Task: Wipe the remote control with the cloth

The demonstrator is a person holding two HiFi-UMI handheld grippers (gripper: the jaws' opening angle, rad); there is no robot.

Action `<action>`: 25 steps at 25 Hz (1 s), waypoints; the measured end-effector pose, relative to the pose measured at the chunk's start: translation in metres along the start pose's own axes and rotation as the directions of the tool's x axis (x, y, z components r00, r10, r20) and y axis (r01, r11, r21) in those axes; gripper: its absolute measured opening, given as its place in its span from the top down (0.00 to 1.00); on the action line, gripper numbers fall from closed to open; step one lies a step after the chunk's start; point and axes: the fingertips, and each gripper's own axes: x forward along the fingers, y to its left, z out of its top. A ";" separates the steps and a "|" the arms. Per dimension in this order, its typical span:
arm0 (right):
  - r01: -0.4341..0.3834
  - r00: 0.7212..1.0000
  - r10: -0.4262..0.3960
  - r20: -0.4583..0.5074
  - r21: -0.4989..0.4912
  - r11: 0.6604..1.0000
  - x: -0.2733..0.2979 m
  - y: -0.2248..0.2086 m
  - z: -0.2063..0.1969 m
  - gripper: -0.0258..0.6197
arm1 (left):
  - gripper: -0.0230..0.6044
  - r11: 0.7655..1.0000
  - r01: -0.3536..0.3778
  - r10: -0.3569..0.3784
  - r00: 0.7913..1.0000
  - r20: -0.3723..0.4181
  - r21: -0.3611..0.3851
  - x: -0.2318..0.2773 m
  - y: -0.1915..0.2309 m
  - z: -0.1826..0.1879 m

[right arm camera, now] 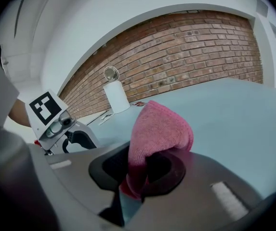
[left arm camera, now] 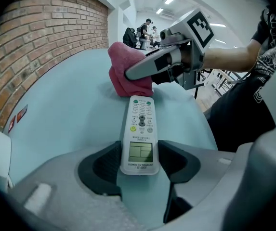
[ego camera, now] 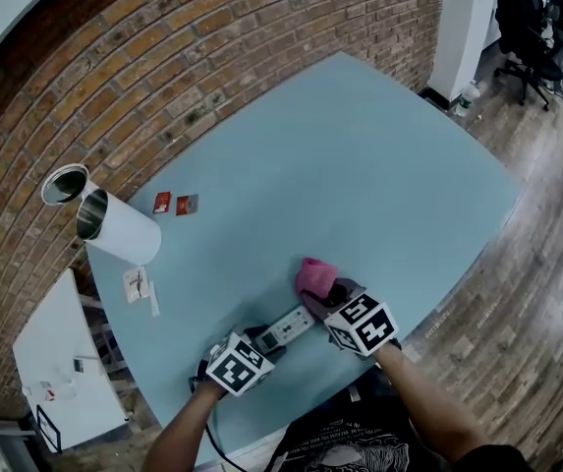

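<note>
Our left hand-held gripper (left arm camera: 138, 165) has its two dark ribbed pads set against the long sides of the remote control (left arm camera: 138, 134), clamping the near end. We see a slim white plastic bar with rounded corners, lying face up and flat on the worktop (ego camera: 360, 165). A pale greenish display (left arm camera: 141, 152) fills the end between the pads. Beyond it sits a cluster of small buttons (left arm camera: 141, 117), one yellow-green and two green at the far tip.

Our right hand-held gripper (right arm camera: 142, 170) is closed on the cloth (right arm camera: 159, 131), a pink, fuzzy, towel-like fabric bunched into a soft rounded lump that bulges out past the jaws. From the head view, the cloth (ego camera: 313, 275) sits at the remote control's (ego camera: 289, 327) far end. Whether the fabric actually touches the casing, we cannot tell.

The worktop is smooth, matt and pale blue. Well beyond the remote control, towards the brick wall (ego camera: 163, 57), a white cylindrical canister (ego camera: 114, 226) with a shiny metal mouth lies on its side.
</note>
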 end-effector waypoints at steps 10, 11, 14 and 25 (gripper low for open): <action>-0.059 0.998 0.060 -0.014 0.027 0.998 -0.024 0.015 -0.021 0.86 | 0.58 1.000 -0.005 0.005 1.000 -0.003 0.004 0.000 0.002 0.000; -0.059 0.998 0.060 -0.015 0.031 0.998 -0.026 0.016 -0.023 0.86 | 0.58 1.000 -0.005 0.005 1.000 -0.006 0.004 0.000 0.002 0.000; -0.058 0.998 0.059 -0.014 0.044 0.997 -0.031 0.021 -0.028 0.86 | 0.58 1.000 -0.005 0.005 1.000 0.001 0.007 0.000 0.002 0.001; -0.227 0.966 0.233 0.110 -0.067 0.972 -0.035 0.102 -0.010 0.86 | 0.58 1.000 0.009 -0.009 1.000 -0.009 0.003 0.001 0.002 0.001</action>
